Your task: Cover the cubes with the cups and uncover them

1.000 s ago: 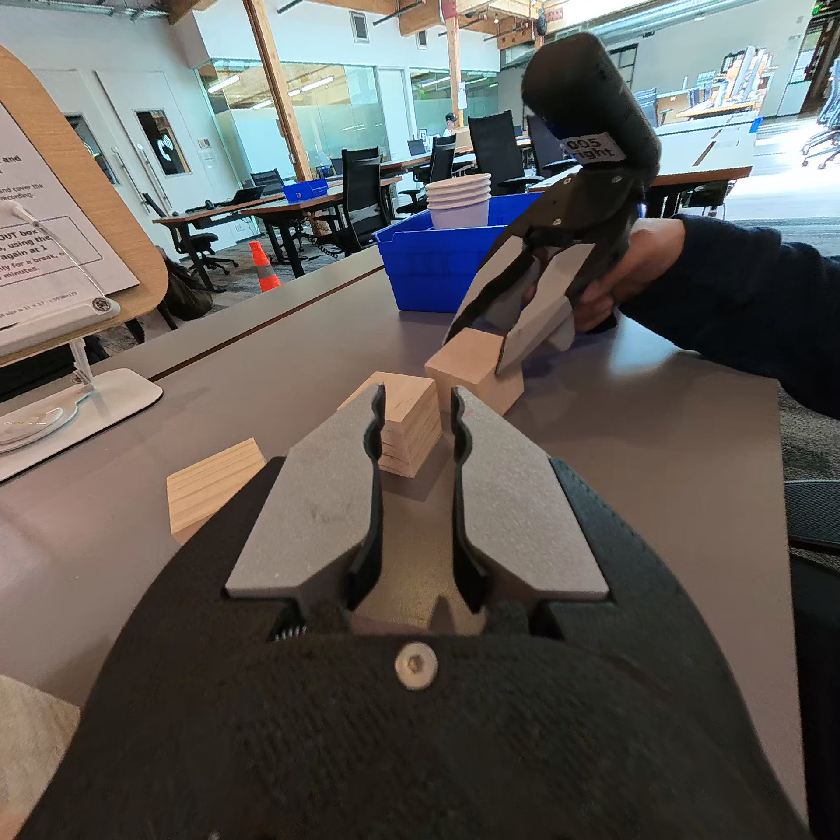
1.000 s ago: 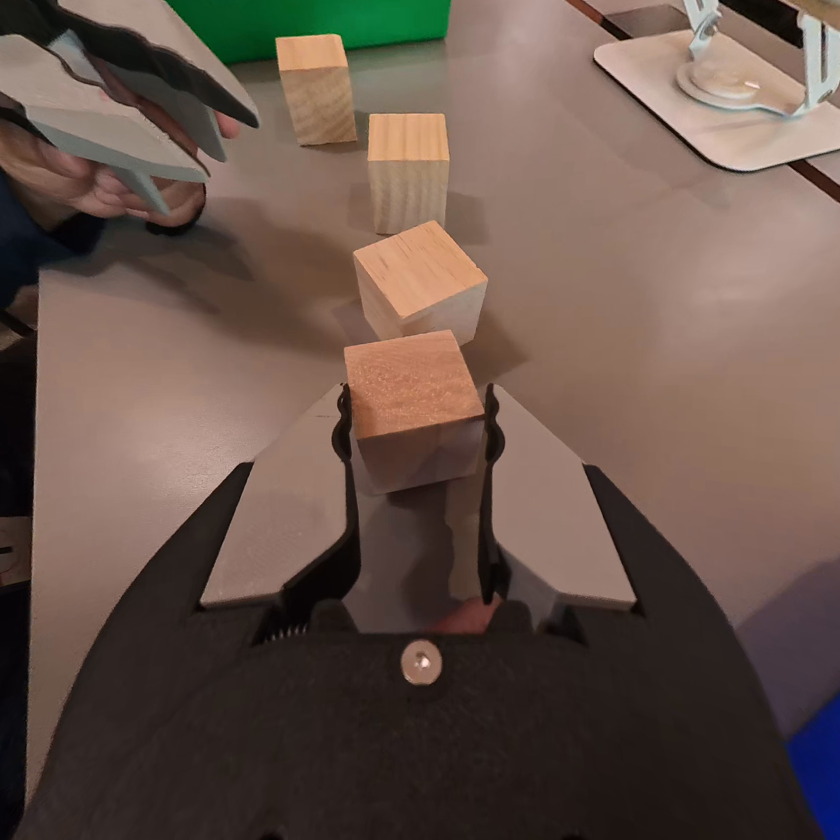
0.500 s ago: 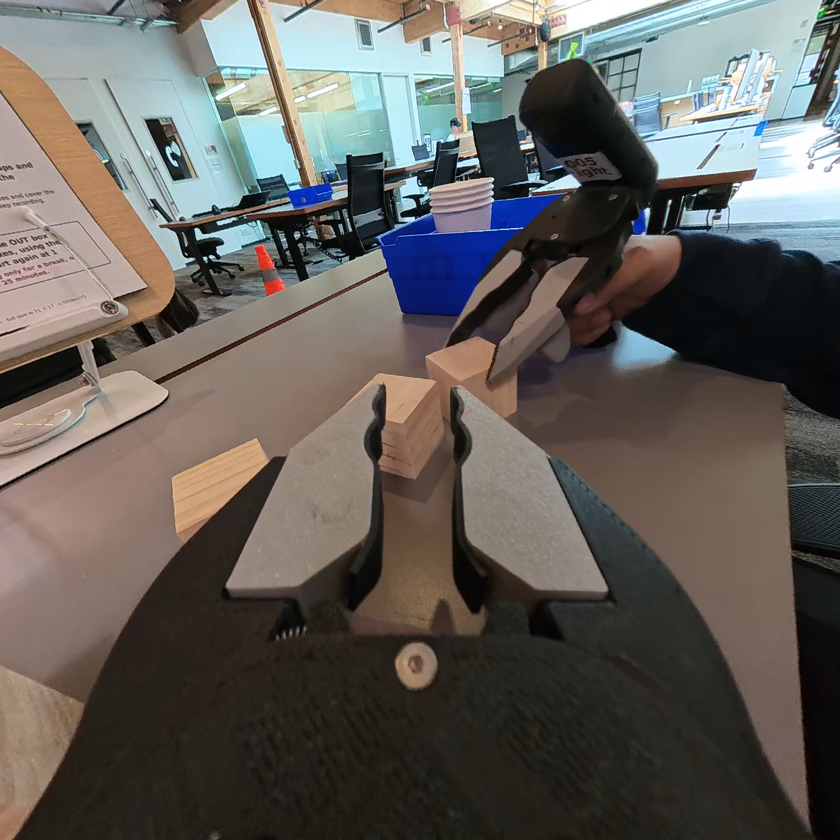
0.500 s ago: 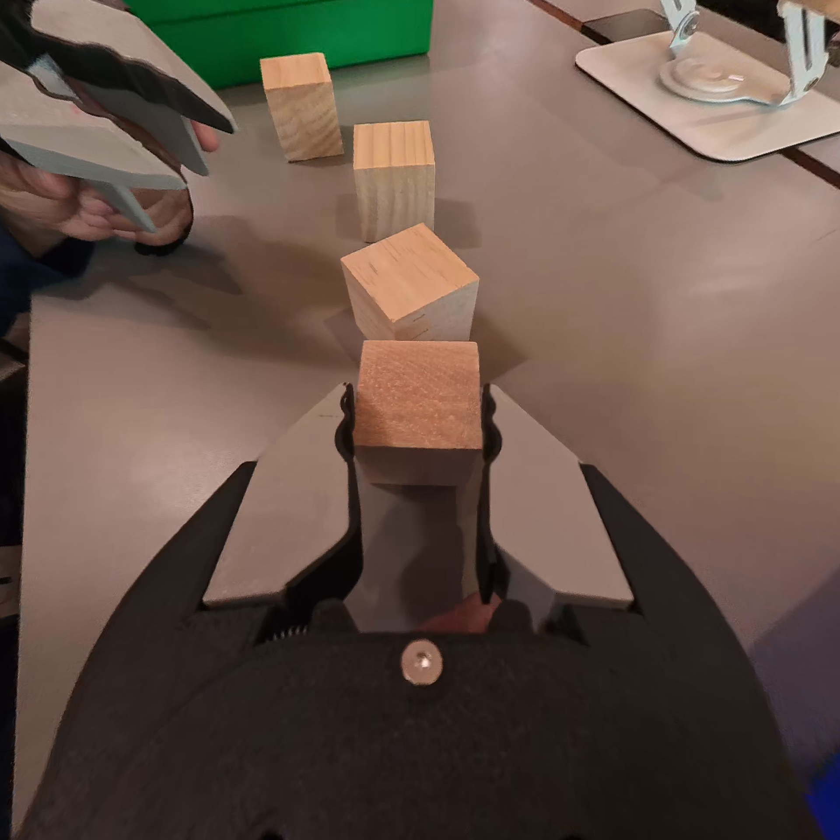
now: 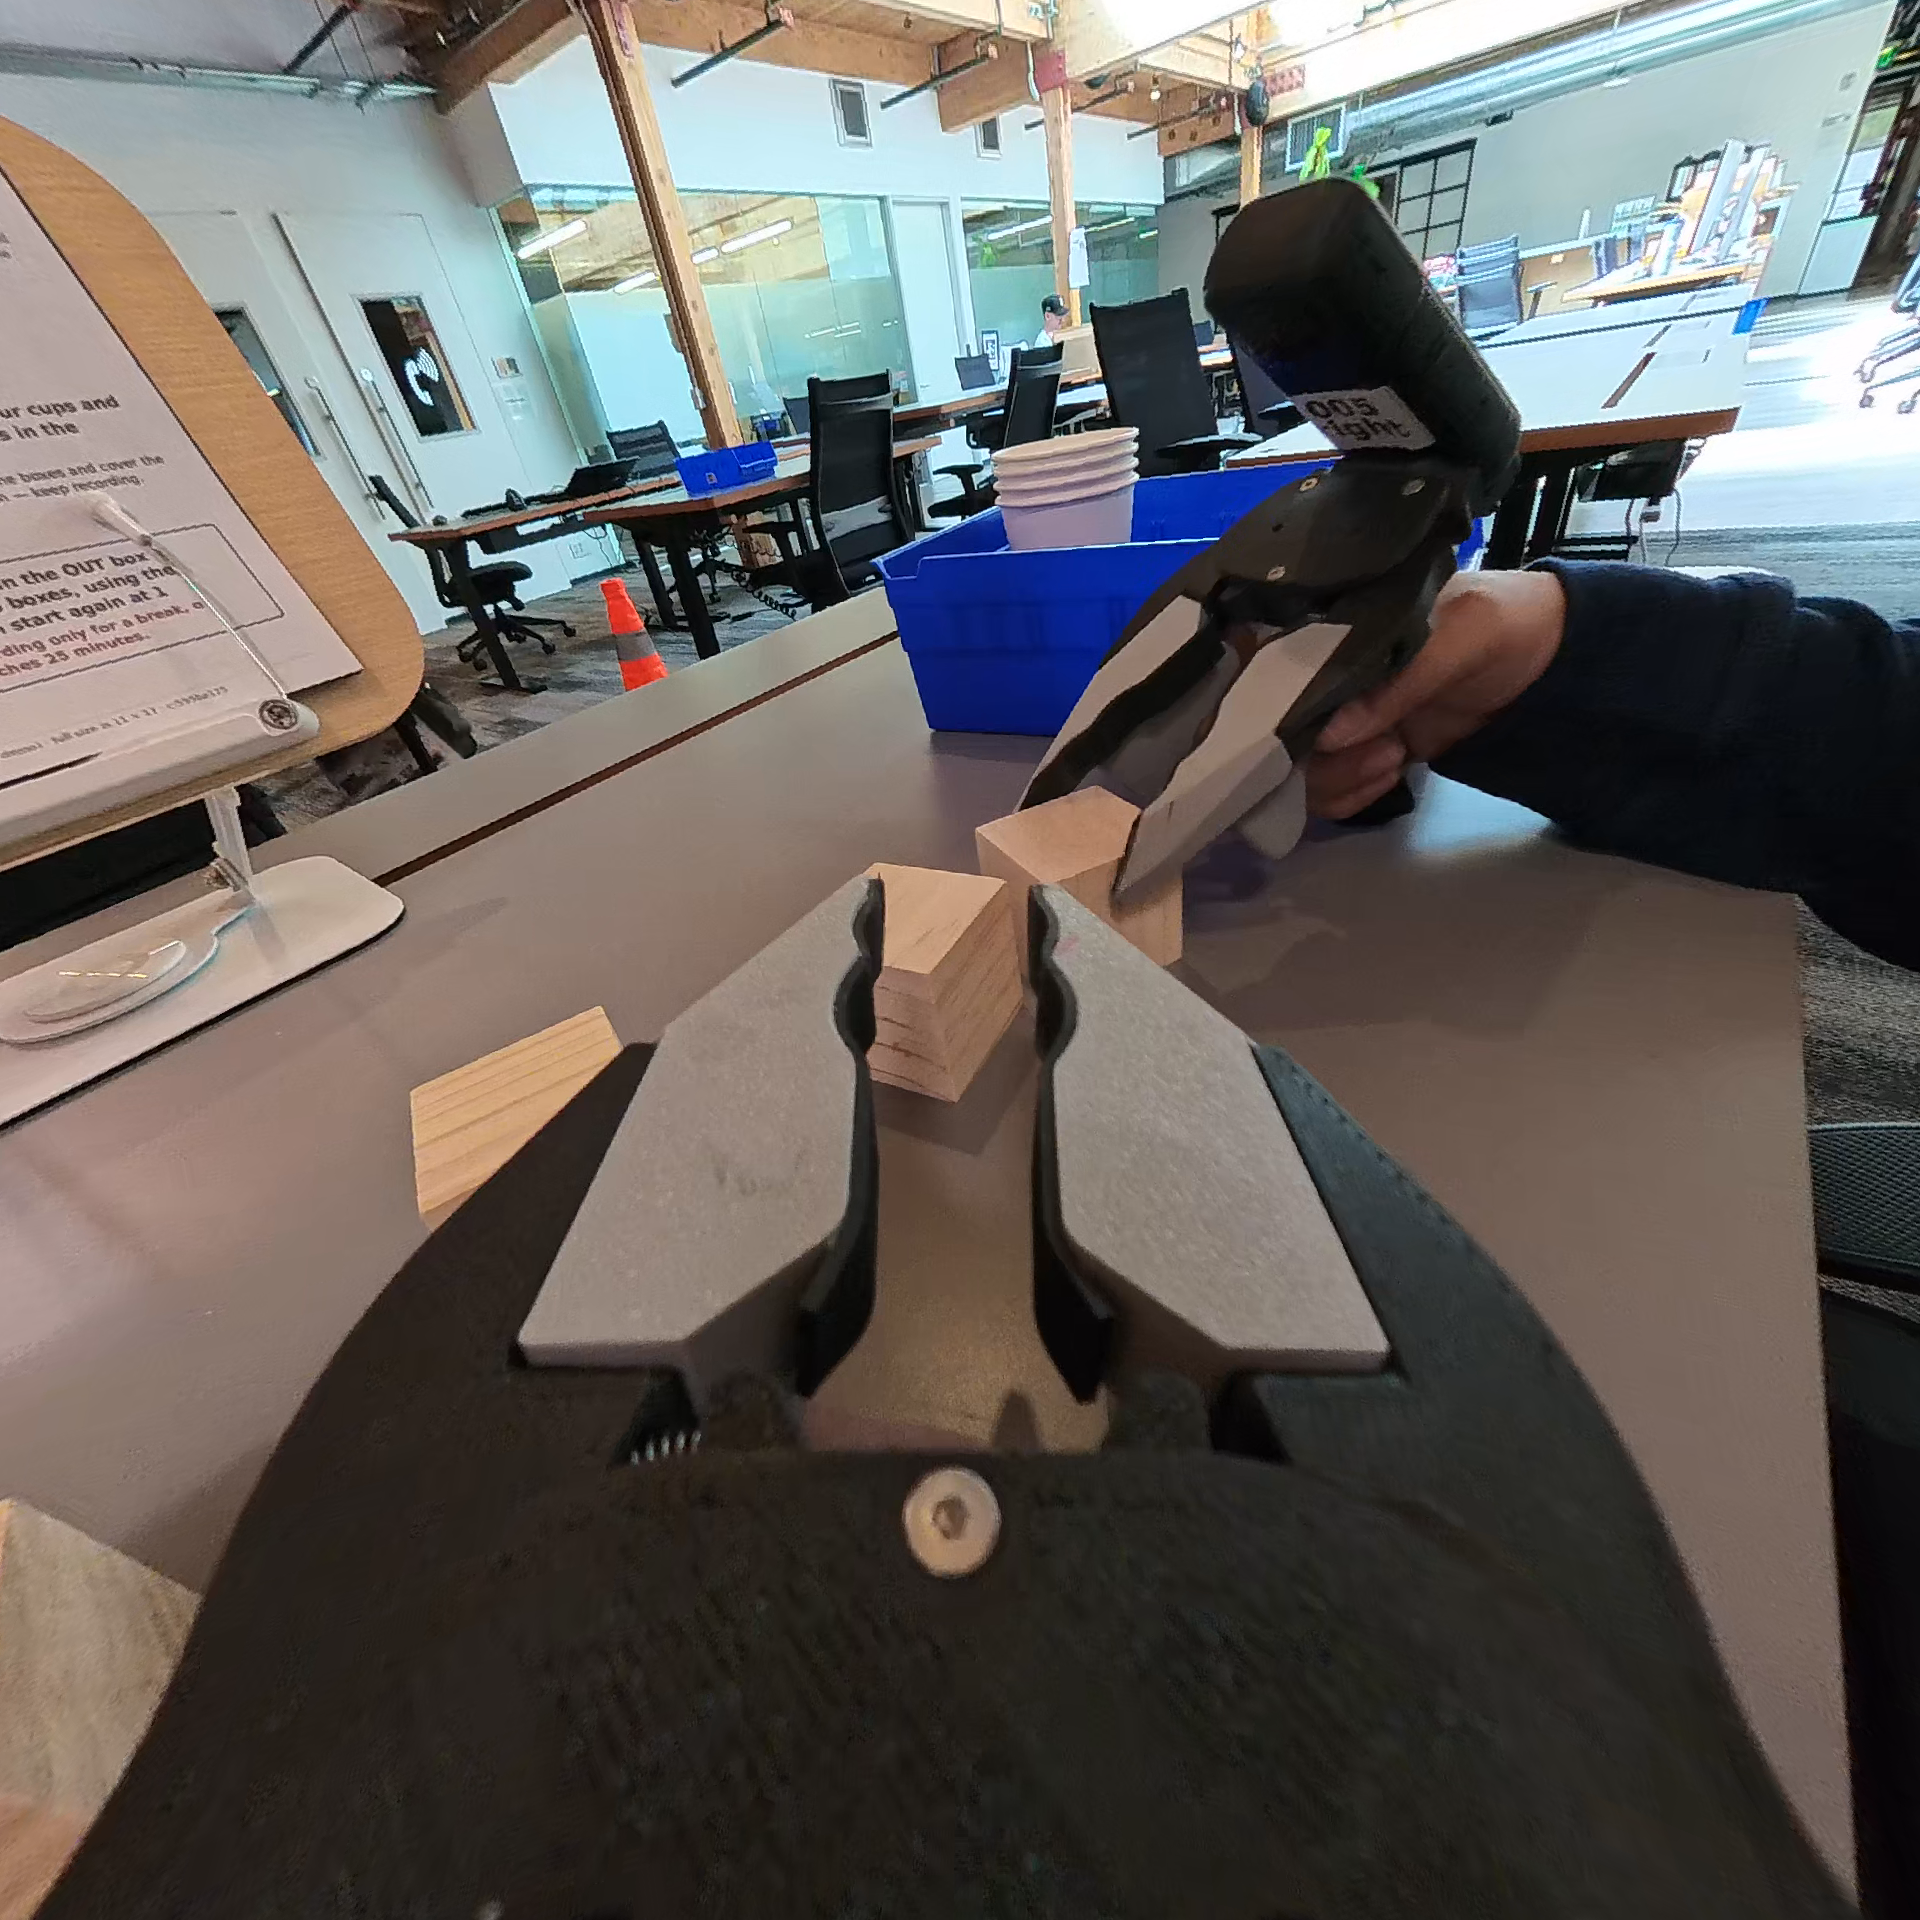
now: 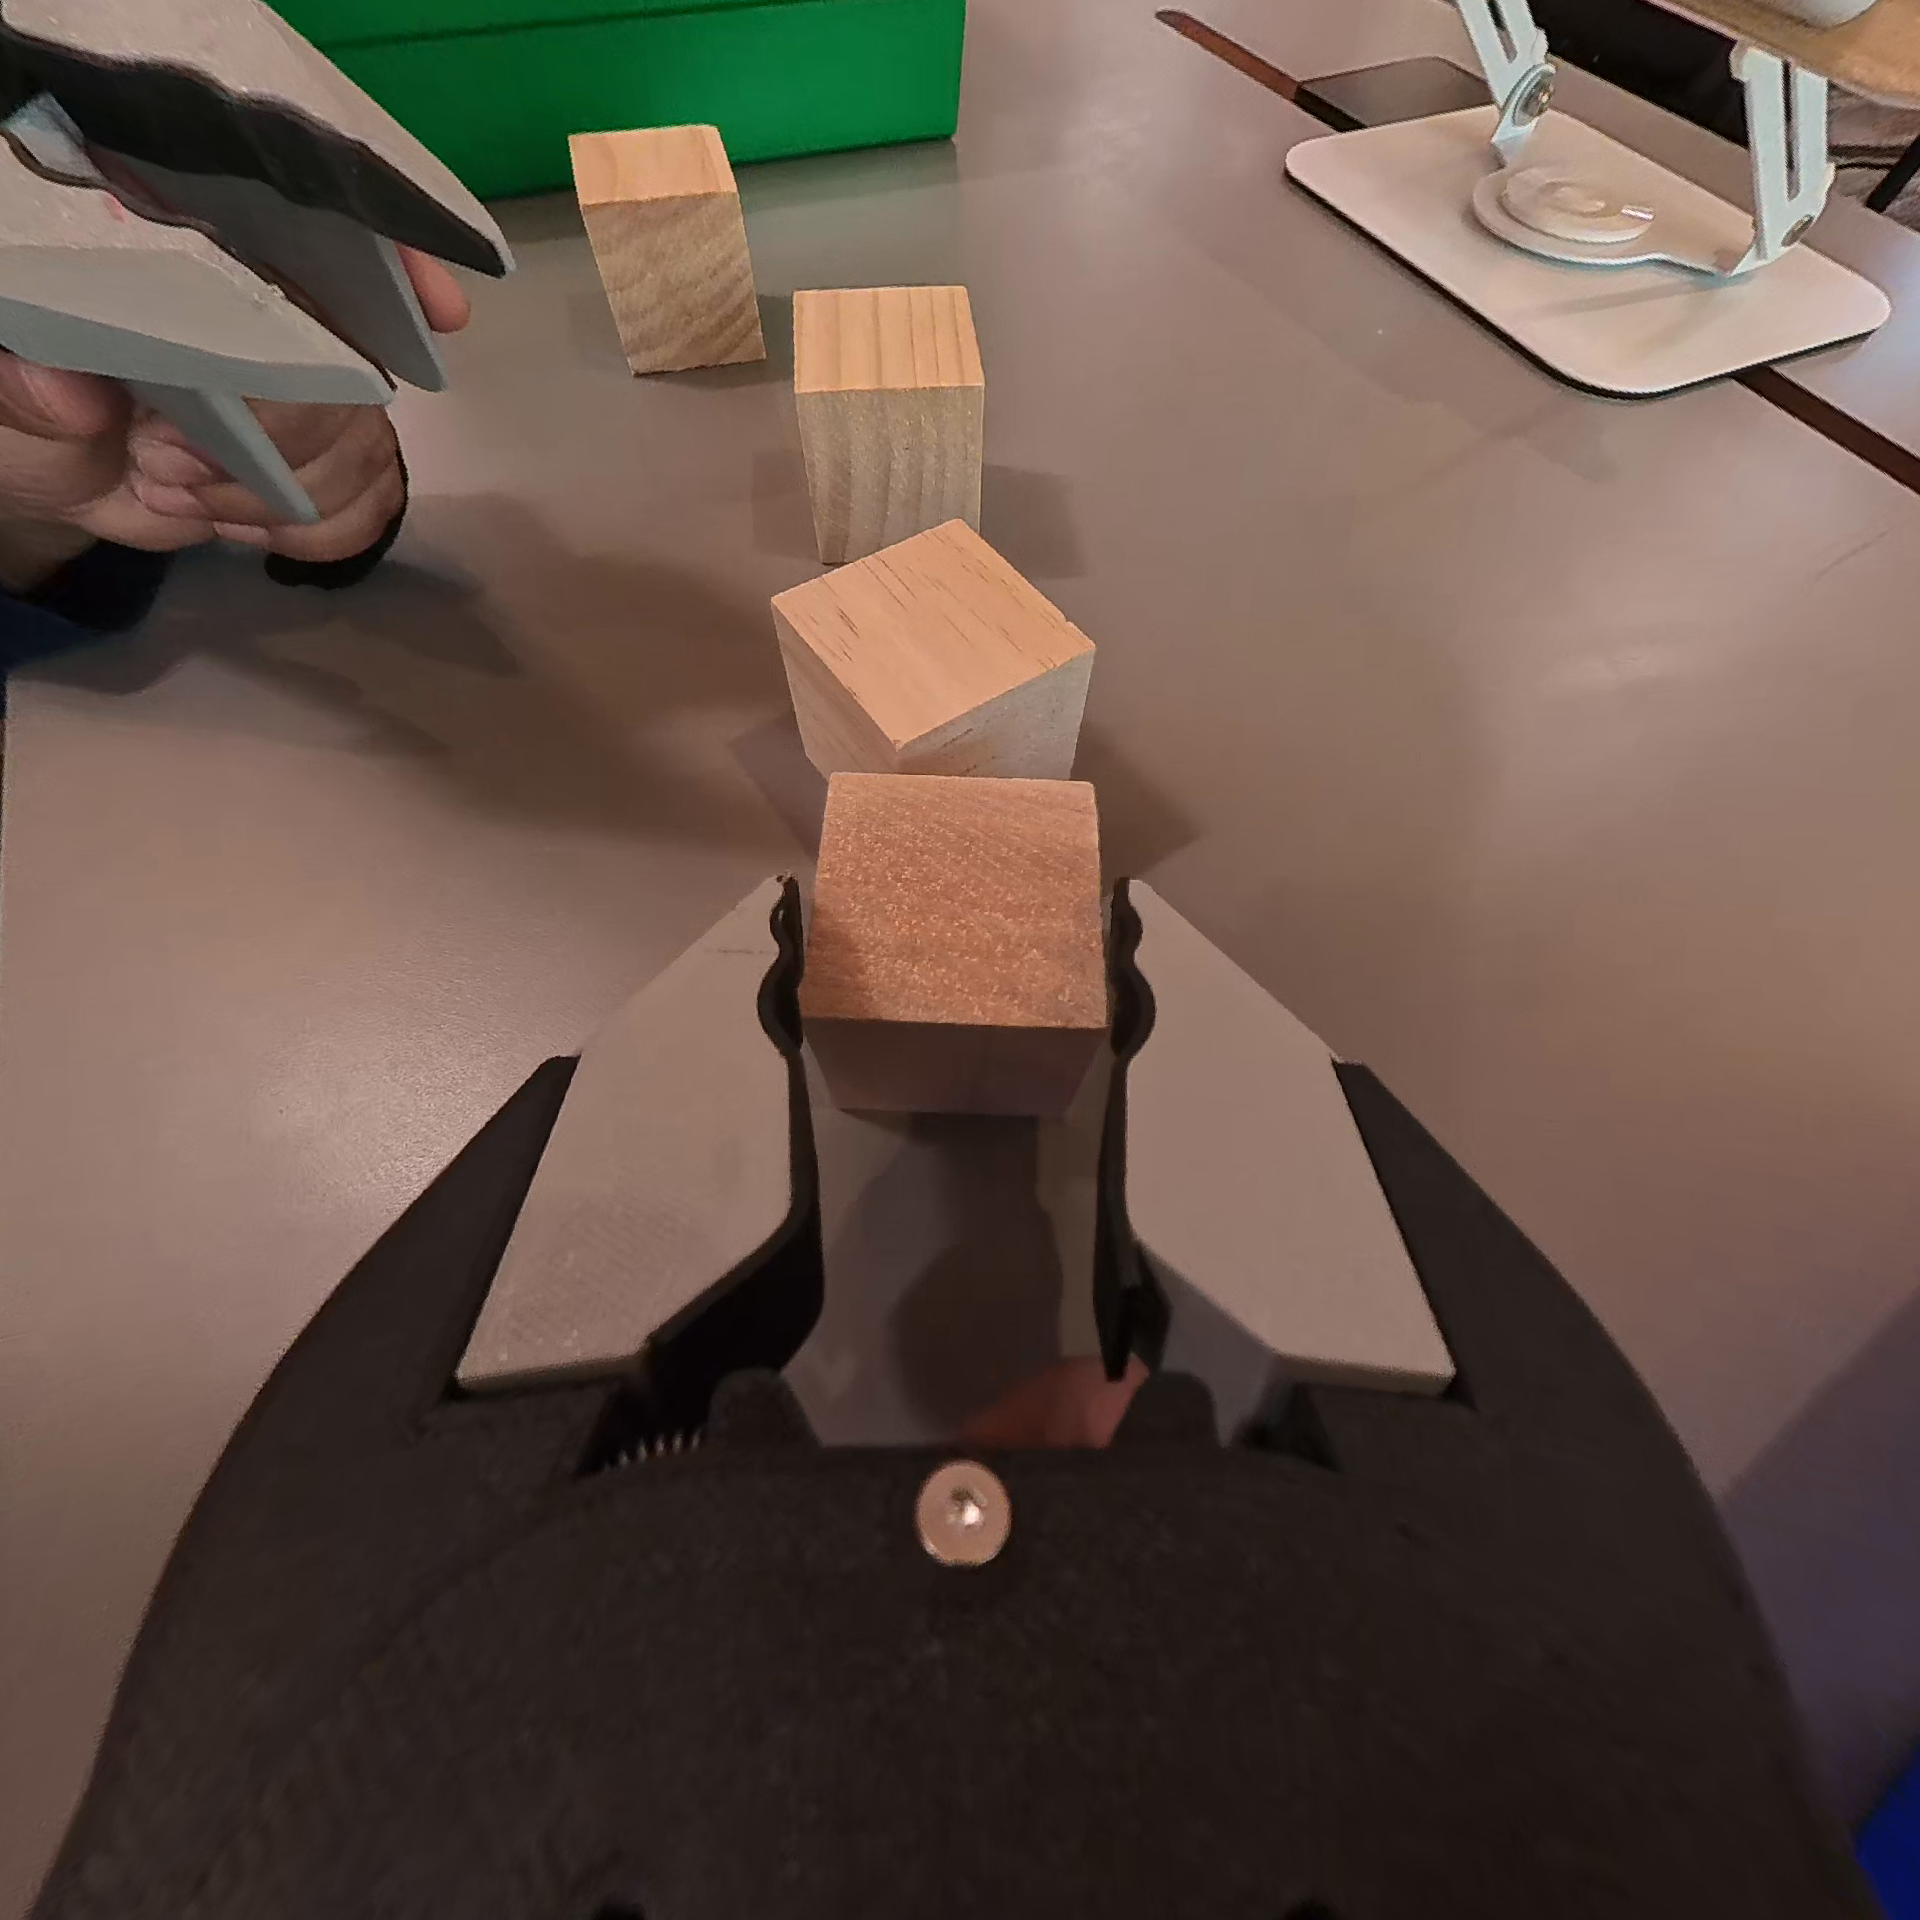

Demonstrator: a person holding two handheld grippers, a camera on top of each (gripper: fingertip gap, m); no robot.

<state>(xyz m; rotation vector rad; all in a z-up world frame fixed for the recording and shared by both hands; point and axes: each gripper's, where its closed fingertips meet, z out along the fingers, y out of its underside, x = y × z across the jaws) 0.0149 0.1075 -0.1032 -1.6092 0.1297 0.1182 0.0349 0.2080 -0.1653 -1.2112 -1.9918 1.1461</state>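
Right hand-held gripper nearest in its own view, jaws straddling the first wooden cube of the row. Pads lying along both side faces of that cube; a thin dark line on the left side, so firm pressing not certain from this angle. From the left view, same cube seen resting on the grey counter, gripper tip against its upper right edge, a hand in a dark sleeve on the handle.

Just beyond, second cube, turned corner-on, close to the first but whether touching cannot be told. Third cube farther along, standing square. Fourth cube last in line, just before a green bin. All four uncovered, in a loose row on the counter.

Left hand-held gripper hanging above the counter, jaws narrowly parted, nothing between the pads; second cube seen through the gap, lying beyond the tips. Third cube partly hidden by the left finger. In the right view, left gripper off to the side of the row, clear of every cube.

Farther back: blue bin at the counter's far end, a stack of white cups standing in it. White stand with a sheet holder at the left edge. Office desks and chairs beyond.
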